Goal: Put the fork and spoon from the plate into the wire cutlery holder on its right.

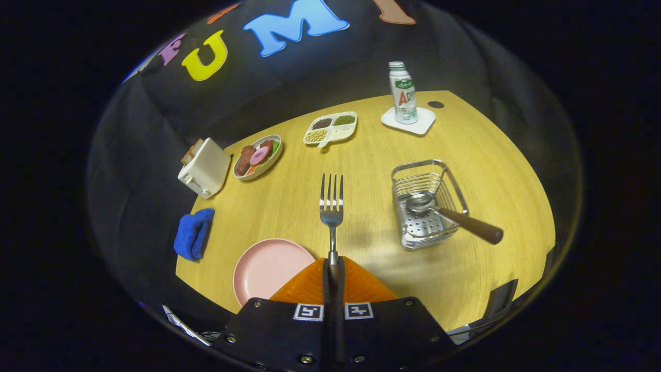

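My gripper (333, 268) is shut on the handle of a metal fork (331, 204), which sticks straight out ahead of the fingers with its tines pointing away, held in the air above the wooden table (361, 155). A pink plate (263, 266) lies bare on the table just left of the fingers. To the right, beyond the fingers, stands the wire cutlery holder (426, 204). A spoon (454, 214) with a brown wooden handle rests in it, bowl down inside and handle leaning out over the right rim.
At the back of the table are a plate of toy food (257, 156), a divided snack tray (330, 128), and a bottle (403, 93) on a white coaster (421, 124). A white toaster (205, 167) and a blue cloth (193, 233) sit at the left edge.
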`<action>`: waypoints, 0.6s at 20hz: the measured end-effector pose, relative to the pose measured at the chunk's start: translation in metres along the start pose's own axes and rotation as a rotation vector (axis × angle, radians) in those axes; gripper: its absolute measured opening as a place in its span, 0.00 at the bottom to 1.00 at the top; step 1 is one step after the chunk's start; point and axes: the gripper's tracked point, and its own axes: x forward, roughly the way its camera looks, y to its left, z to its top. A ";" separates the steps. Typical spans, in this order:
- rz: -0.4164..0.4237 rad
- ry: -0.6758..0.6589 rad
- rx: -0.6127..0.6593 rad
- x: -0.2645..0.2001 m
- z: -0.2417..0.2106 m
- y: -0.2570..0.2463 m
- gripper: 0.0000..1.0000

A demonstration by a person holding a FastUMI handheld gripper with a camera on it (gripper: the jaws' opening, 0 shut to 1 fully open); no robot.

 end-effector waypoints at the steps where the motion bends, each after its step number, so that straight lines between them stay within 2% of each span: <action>1: -0.014 -0.008 0.012 -0.003 0.005 -0.011 0.01; 5: -0.060 -0.010 0.039 -0.014 0.012 -0.043 0.01; 12: -0.097 0.036 0.063 -0.020 0.000 -0.065 0.01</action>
